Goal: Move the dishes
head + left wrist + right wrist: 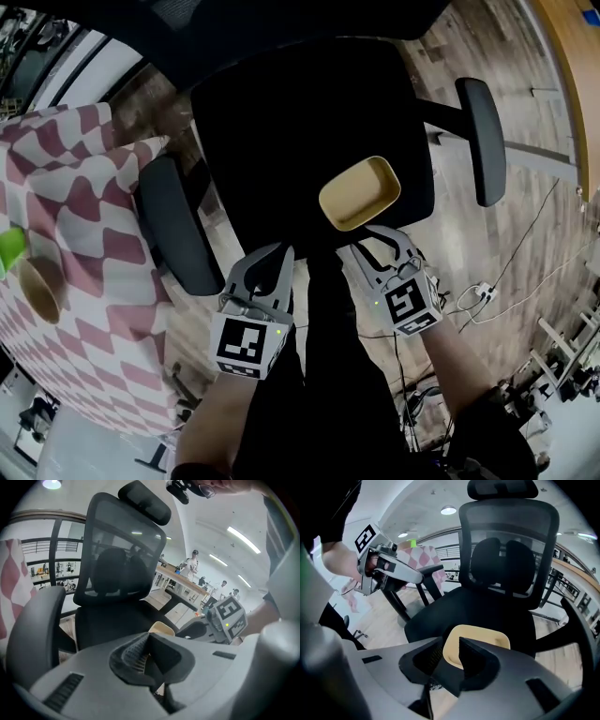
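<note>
Dish (483, 638) on chair (454, 609) seat | near rim between right claw (450, 652) jaws | jaws half open, not pinching it

Dish (360, 192): tan, shallow, rectangular with rounded corners, empty. It lies flat and upright on the near right part of the black chair seat (281, 122).
Bowl (42, 289): brown, round, upright, on the pink-and-white table (103, 234) at the far left.
</note>
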Motion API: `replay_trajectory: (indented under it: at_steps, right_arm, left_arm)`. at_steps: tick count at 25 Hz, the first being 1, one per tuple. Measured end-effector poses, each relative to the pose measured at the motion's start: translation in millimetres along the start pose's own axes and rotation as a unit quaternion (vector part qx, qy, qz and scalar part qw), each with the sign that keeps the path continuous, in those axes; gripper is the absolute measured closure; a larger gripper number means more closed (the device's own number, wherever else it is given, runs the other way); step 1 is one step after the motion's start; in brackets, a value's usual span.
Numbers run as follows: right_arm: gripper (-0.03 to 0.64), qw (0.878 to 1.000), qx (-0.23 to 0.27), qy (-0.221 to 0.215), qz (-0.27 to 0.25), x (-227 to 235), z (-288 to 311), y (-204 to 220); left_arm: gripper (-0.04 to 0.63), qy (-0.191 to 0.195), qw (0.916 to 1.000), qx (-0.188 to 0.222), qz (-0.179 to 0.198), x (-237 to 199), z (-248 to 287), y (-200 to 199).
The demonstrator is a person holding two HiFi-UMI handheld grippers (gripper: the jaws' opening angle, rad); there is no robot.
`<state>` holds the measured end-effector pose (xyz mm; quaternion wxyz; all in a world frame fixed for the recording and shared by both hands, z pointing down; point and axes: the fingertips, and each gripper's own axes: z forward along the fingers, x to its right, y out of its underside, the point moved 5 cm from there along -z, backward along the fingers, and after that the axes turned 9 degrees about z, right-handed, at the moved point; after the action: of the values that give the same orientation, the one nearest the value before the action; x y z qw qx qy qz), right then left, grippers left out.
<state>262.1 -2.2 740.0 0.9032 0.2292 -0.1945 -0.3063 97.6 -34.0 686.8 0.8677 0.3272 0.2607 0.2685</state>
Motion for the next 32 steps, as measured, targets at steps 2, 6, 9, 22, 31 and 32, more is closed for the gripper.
replay_trajectory:
  at_steps: [2, 6, 9, 22, 31, 32]
  right_arm:
    - [0.469, 1.000, -0.020, -0.012, -0.012, 1.6, 13.7, 12.6]
    - [0.413, 0.992, -0.087, -0.004, -0.091, 16.4, 43.3, 43.9]
    - [0.414, 0.971, -0.156, 0.012, -0.181, 26.6, 56.9, 65.7]
    - [0.588, 0.921, -0.204, 0.046, -0.328, 33.3, 43.5, 34.6]
    - [0.588, 0.900, -0.161, -0.027, -0.405, -87.0, -73.0, -64.4]
    - [0.588, 0.897, -0.154, -0.031, -0.414, -102.8, -84.5, -75.4]
  left_arm:
    - [0.595, -0.001, 0.9999, -0.011, -0.002, -1.2, 13.5, 7.3]
    - [0.595, 0.009, 0.9995, -0.031, 0.001, 3.3, 31.2, 22.9]
    - [0.595, 0.012, 0.9989, -0.046, -0.004, 5.9, 34.1, 34.4]
    - [0.595, -0.003, 0.9998, -0.020, -0.001, 43.1, -2.9, -40.0]
    - [0.595, -0.057, 0.9968, 0.056, 0.001, 86.8, -159.3, -121.7]
    - [0.595, -0.065, 0.9958, 0.065, 0.004, 89.6, -181.9, -123.4]
